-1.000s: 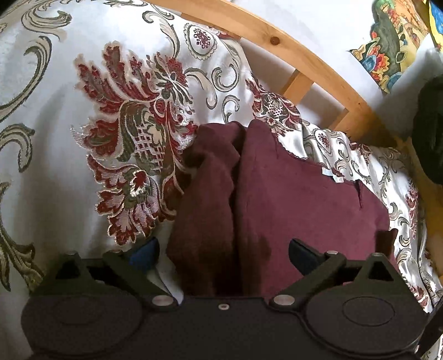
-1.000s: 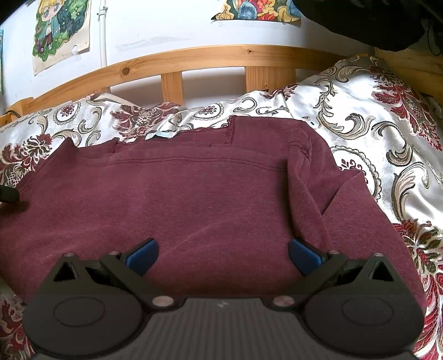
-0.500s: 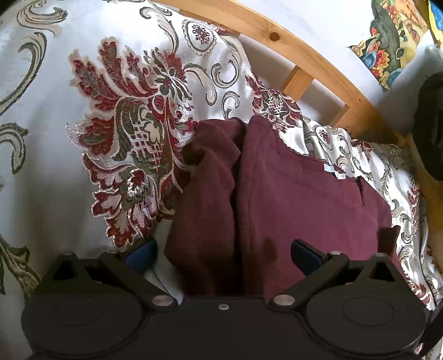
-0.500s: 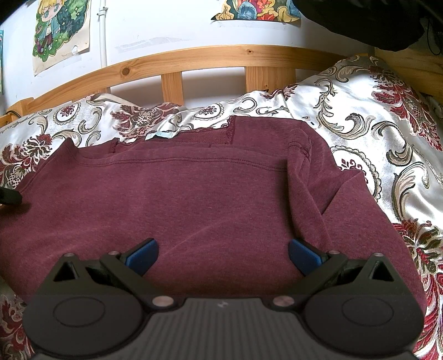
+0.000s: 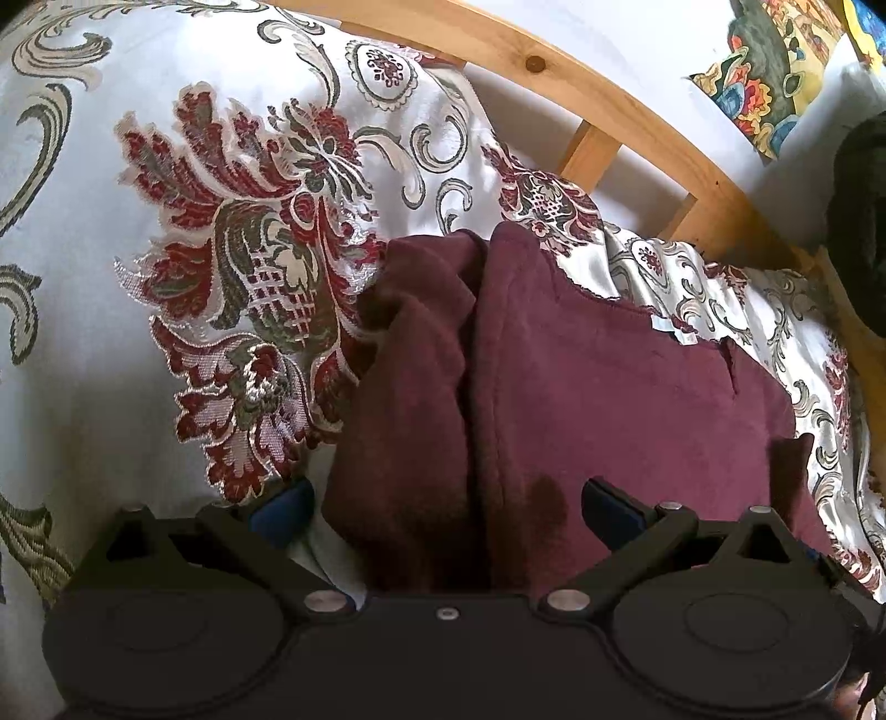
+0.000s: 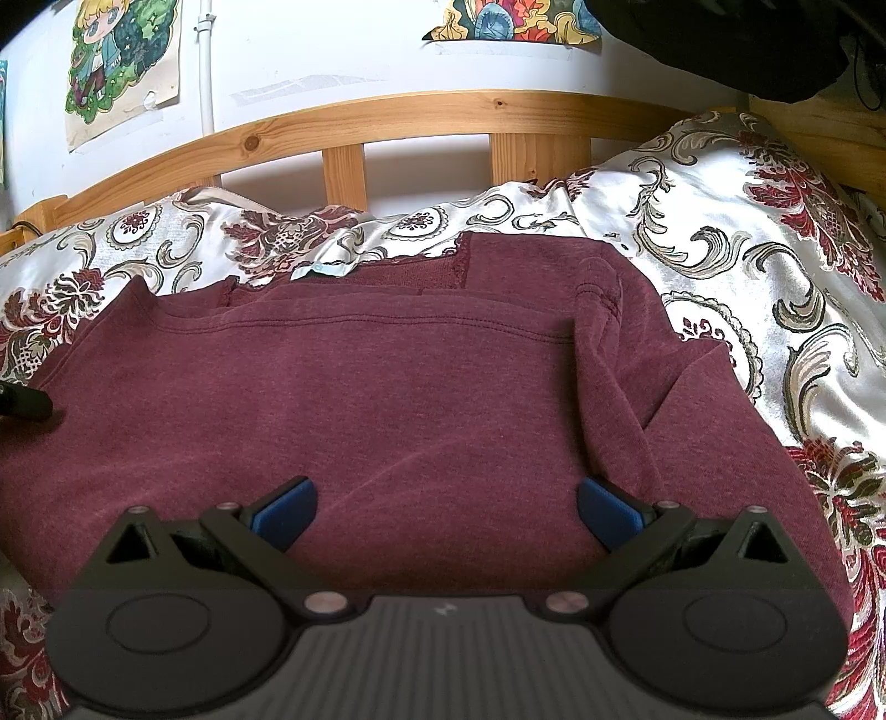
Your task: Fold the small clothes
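Observation:
A maroon sweatshirt (image 6: 387, 421) lies spread on the floral bedspread (image 6: 775, 266), its neck toward the headboard, with a sleeve folded over at the right. My right gripper (image 6: 446, 509) is open just above the garment's near edge, nothing between its blue pads. In the left wrist view the same sweatshirt (image 5: 598, 399) shows its left side bunched into a thick fold. My left gripper (image 5: 443, 507) is open astride that fold, the cloth running between the pads without being pinched. A black tip of the left gripper (image 6: 25, 407) pokes in at the left edge of the right wrist view.
A wooden slatted headboard (image 6: 421, 119) runs behind the bed against a white wall with posters (image 6: 124, 66). A dark bundle of fabric (image 6: 736, 44) hangs at the upper right. Bedspread (image 5: 111, 288) extends to the left of the garment.
The left gripper has drifted slightly, so the sweatshirt's fold sits a little lower and more to the right in its view. The right gripper has barely moved.

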Available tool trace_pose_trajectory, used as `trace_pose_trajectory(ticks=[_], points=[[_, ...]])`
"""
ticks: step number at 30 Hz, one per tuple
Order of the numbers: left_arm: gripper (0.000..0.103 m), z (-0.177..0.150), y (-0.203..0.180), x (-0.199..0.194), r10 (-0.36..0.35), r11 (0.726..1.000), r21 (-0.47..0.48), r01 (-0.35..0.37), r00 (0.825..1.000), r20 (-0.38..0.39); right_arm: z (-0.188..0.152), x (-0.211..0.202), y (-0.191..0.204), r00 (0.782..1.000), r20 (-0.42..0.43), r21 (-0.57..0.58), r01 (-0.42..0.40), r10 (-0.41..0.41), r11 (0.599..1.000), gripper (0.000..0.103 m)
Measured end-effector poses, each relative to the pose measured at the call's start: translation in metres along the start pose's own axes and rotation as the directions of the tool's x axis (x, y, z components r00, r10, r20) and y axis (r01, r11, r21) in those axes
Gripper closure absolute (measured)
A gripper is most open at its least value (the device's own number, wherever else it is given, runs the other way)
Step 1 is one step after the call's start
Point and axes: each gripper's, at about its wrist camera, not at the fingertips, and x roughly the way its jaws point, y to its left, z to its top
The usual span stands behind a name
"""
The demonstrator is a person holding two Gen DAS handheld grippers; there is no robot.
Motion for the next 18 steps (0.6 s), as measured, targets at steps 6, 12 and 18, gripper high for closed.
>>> trace_pose_trajectory(ticks=[6,12,18], points=[[0.001,-0.001,-0.002,0.002,0.008,1.000,0.020,-0.008,1.000,0.001,0.000,0.000,0.000,1.000,0.000,0.000,0.000,0.000,1.000,0.001],[0.001,-0.002,-0.005,0.004,0.016,0.999,0.048,-0.016,1.000,0.003,0.000,0.000,0.000,1.000,0.002,0.003,-0.003,0.003,1.000,0.001],[0.001,-0.003,-0.006,0.004,0.014,0.997,0.079,-0.014,1.000,0.001,0.012,-0.017,0.014,0.997,-0.060,0.049,0.040,-0.038,0.998,0.000]])
